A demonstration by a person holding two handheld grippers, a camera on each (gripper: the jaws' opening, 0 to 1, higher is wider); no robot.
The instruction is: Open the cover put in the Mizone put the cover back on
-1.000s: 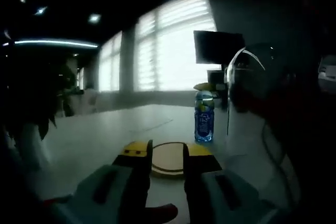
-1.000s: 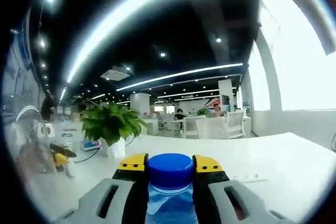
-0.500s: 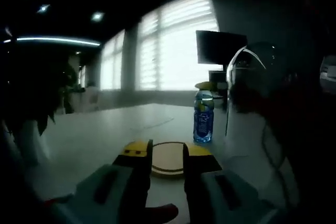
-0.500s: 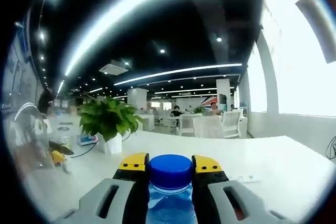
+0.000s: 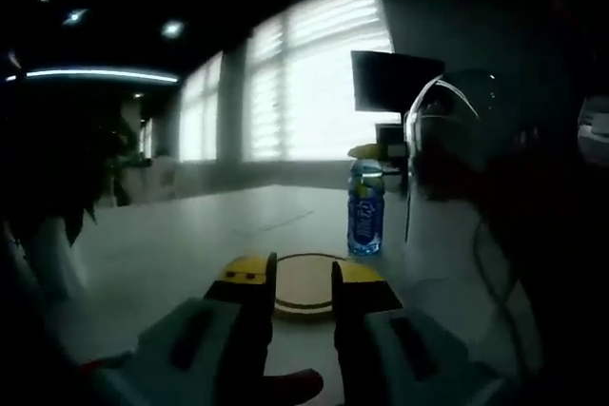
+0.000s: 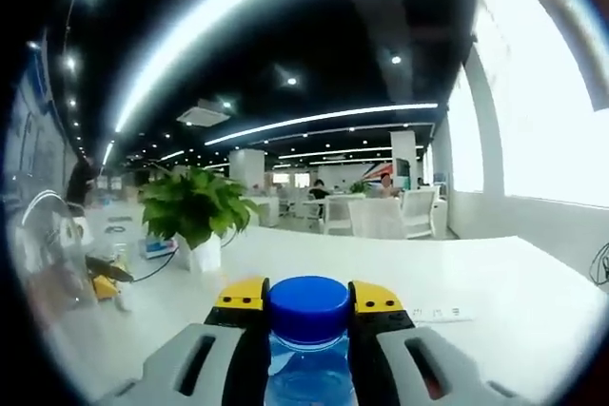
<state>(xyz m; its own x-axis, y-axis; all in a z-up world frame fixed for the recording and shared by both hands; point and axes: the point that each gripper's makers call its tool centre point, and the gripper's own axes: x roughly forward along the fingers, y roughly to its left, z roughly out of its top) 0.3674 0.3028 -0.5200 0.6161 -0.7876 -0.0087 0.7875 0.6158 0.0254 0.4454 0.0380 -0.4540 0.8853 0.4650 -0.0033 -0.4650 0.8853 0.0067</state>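
two tongs, one bottle caught at the neck

in the right gripper view the right tongs [image 6: 306,306] are clenched on the bottle [image 6: 309,368] just under its blue cap [image 6: 307,296], low centre of the frame. the left gripper view shows that bottle [image 5: 365,208] right of centre, standing on the white bench [image 5: 181,244]. the left tongs [image 5: 303,280] hang unclenched, nothing between the jaws, with the round wooden cover [image 5: 303,282] lying on the bench just beyond their tips. the bottle looks full, so fairly heavy; its thin plastic wall would dent and slip, so the stiff neck is the safer hold. the flat cover looks light and rigid: take it by the edge.
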